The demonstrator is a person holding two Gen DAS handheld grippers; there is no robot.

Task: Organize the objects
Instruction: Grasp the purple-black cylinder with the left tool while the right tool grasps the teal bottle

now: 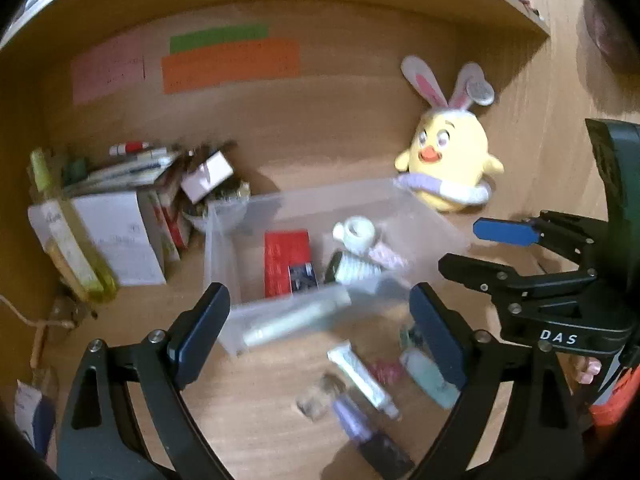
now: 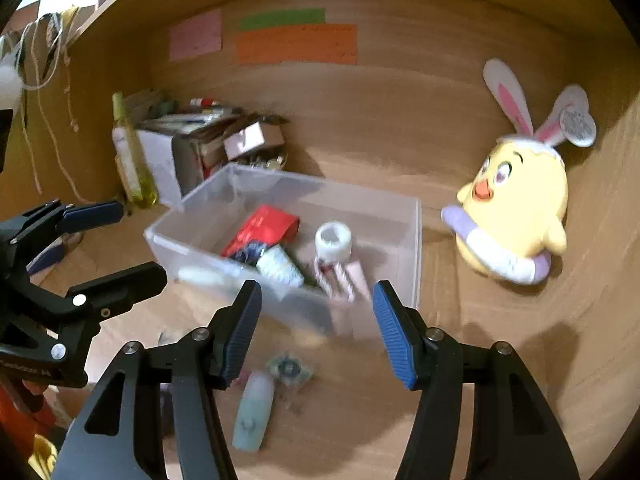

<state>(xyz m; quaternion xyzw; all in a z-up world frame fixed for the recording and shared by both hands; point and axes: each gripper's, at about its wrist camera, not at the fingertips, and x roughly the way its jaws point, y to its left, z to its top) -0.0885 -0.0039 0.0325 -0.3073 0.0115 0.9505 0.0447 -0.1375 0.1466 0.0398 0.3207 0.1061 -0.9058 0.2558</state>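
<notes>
Left wrist: left gripper (image 1: 320,332) jaws wide, empty, above clear bin (image 1: 224,248) front wall; white tube (image 1: 362,376), teal bottle (image 1: 428,376) loose on desk, unsorted. Right wrist: right gripper (image 2: 318,332) half-open, empty; red box (image 2: 262,230) already binned.

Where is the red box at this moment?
The red box lies inside the clear bin, in its left part, beside a white cup; in the right wrist view it appears left of centre.
</notes>
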